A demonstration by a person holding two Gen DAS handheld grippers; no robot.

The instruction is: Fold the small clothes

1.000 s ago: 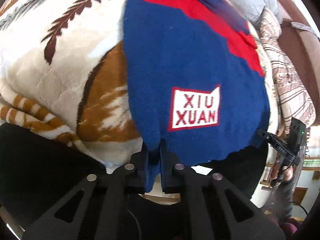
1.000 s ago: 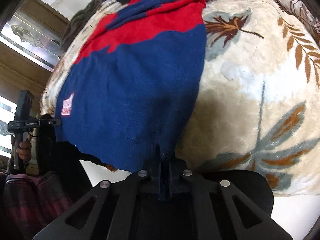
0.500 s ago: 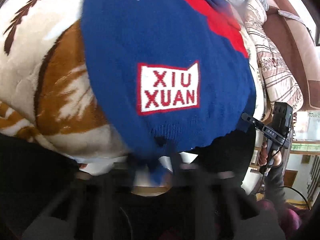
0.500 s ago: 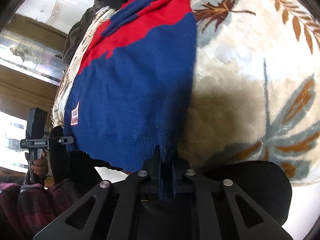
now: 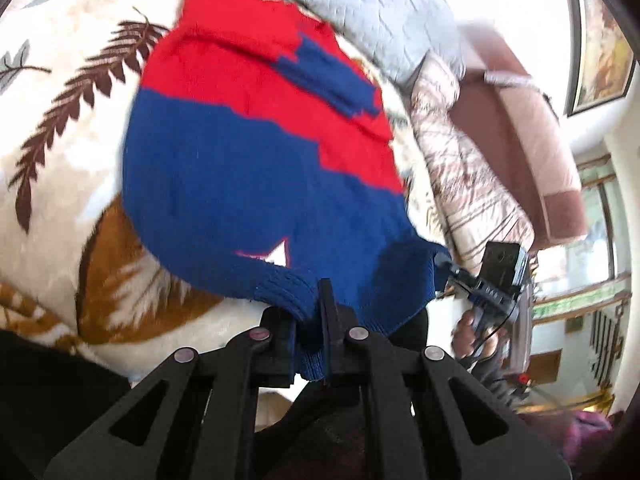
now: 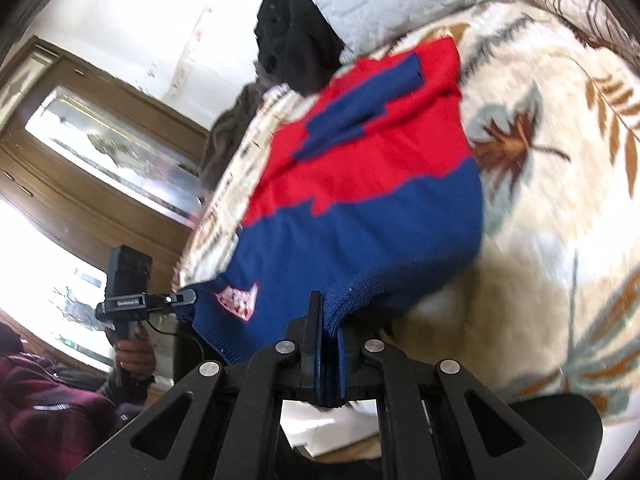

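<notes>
A small blue and red knitted sweater (image 5: 256, 152) lies on a cream leaf-print blanket (image 5: 68, 128); it also shows in the right wrist view (image 6: 360, 208). My left gripper (image 5: 310, 312) is shut on the ribbed blue hem at one bottom corner. My right gripper (image 6: 326, 344) is shut on the hem at the other corner. Both corners are lifted off the blanket and the hem curls over toward the red top. The white logo patch (image 6: 238, 300) is partly folded under. Each gripper appears in the other's view, the right one (image 5: 448, 264) and the left one (image 6: 186, 298).
A grey quilted pillow (image 5: 380, 12) and a black garment (image 6: 296, 48) lie beyond the sweater's top. A striped cushion (image 5: 472, 184) and a brown sofa arm (image 5: 516, 128) are to the right. A wooden cabinet (image 6: 80, 152) stands to the left. The blanket's front edge is under my grippers.
Both grippers have lifted the sweater's bottom hem and carried it forward over the body. The logo patch, fully visible before, is now mostly covered by the fold.
</notes>
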